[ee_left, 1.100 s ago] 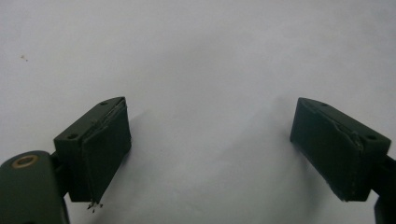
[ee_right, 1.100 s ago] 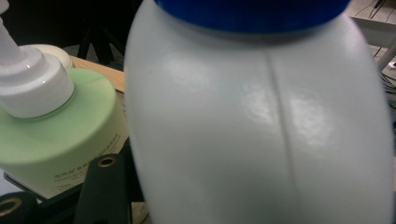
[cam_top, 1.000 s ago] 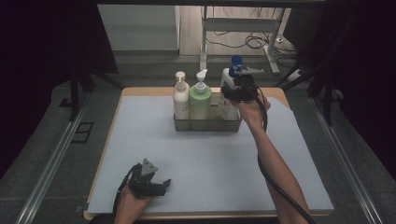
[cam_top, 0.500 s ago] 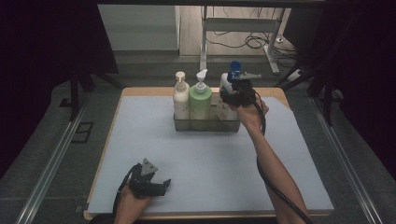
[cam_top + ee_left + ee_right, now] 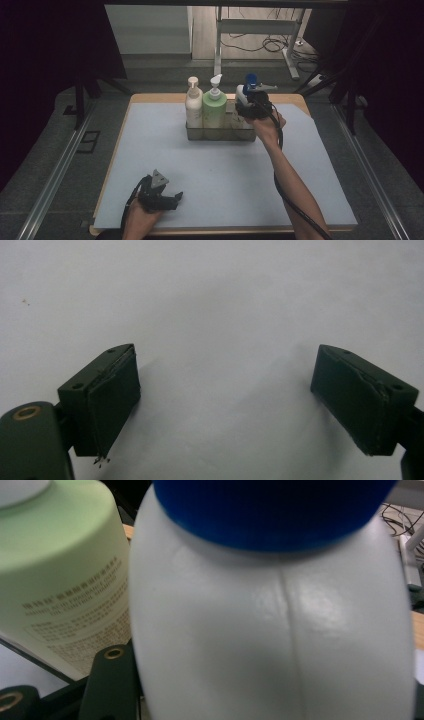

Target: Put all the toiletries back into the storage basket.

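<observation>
1. Lowered since the earlier high view, my right hand-held gripper (image 5: 248, 106) has sunk with the white bottle (image 5: 241, 93) toward the rack (image 5: 220, 134) at the bench's (image 5: 220, 175) far side, beside the green bottle (image 5: 214, 110) and the cream bottle (image 5: 193, 106). My left hand-held gripper (image 5: 170, 197) hasn't moved from the near edge.
2. Left gripper view: my left hand-held gripper (image 5: 227, 395) stands spread, nothing between its jaws, bare bench (image 5: 215, 300) below.
3. Right gripper view: my jaws pinch the white bottle (image 5: 270, 640) across its belly, under the blue cap (image 5: 272, 510). I judge it smooth, slippery, stiff plastic, liquid-heavy; gripping the wide body low suits it best.
</observation>
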`<state>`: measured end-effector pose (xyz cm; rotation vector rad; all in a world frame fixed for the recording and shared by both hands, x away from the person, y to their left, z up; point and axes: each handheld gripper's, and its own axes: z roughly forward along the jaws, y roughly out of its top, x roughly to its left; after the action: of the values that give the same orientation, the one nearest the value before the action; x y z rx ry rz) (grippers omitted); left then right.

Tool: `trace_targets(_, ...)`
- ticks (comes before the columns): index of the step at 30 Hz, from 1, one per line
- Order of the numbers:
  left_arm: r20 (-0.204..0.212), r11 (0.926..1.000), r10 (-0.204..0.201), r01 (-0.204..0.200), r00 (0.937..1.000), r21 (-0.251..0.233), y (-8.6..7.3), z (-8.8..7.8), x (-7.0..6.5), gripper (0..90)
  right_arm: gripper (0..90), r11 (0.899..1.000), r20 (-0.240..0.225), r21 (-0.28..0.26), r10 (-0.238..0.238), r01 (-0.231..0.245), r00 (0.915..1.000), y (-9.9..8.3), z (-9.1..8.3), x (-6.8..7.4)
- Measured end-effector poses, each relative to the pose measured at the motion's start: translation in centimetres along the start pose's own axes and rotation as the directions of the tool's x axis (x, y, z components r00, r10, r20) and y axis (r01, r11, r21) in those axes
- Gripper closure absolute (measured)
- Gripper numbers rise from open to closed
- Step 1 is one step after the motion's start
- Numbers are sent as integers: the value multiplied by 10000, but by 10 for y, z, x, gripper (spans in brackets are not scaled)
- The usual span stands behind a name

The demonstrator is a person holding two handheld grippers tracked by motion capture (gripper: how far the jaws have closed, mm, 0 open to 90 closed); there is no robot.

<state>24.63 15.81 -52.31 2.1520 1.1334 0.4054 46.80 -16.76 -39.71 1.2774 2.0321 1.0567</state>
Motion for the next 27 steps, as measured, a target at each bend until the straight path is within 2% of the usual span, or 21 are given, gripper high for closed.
trace_targets(6, -2, 10000, 2, -2, 10000, 3, 0, 0, 0, 120, 398, 9999, -40, 76, 151, -150, 9999, -5, 3, -2)
trace_targets(16, -6, 10000, 7, -7, 10000, 0, 0, 0, 0, 120, 386, 9999, -186, 73, -110, 112, 9998, -5, 5, -1)
trace_targets(20, -3, 10000, -2, 2, 10000, -1, 0, 0, 0, 120, 380, 9997, -178, 210, -116, 119, 9998, -3, 7, 0)
trace_targets(23, 3, 10000, -11, 11, 10000, 4, 0, 0, 0, 120, 343, 9991, -276, 401, -157, 168, 9995, -4, 9, -1)
trace_targets(25, 0, 10000, 1, -1, 10000, 1, 0, 0, 0, 120, 343, 9991, -125, 374, -169, 174, 9998, -5, 9, -3)
trace_targets(27, 2, 10000, -2, 2, 10000, 0, 0, 0, 0, 120, 348, 9993, -374, 385, -23, 37, 9993, -6, 8, -5)
